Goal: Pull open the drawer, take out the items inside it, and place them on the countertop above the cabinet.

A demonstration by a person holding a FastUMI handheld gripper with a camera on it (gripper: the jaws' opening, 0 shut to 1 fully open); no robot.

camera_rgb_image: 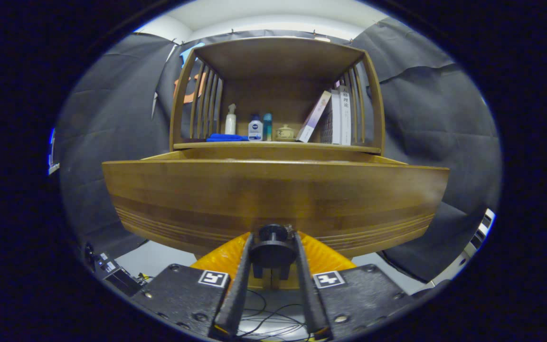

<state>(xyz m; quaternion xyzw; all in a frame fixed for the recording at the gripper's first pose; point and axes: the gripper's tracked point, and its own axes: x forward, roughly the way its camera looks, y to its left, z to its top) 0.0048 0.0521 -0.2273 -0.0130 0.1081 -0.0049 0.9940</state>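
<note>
Fingers of the gripper (pixel 272 244) are clamping on the round dark knob (pixel 272 233) at the lower middle of the drawer (pixel 273 199), one on each side. Smooth wooden drawer front, grooved with fine lines along its lower edge, is standing pulled out from the cabinet (pixel 278 52). Its inside is hiding below the front's top edge. On the countertop (pixel 278 147) above, a folded blue cloth (pixel 226 137) is lying near the left edge beside slim bottles (pixel 255 129), a small lidded ceramic pot (pixel 285 132) is sitting mid-shelf, and books (pixel 337 118) are leaning against the slatted right side.
</note>
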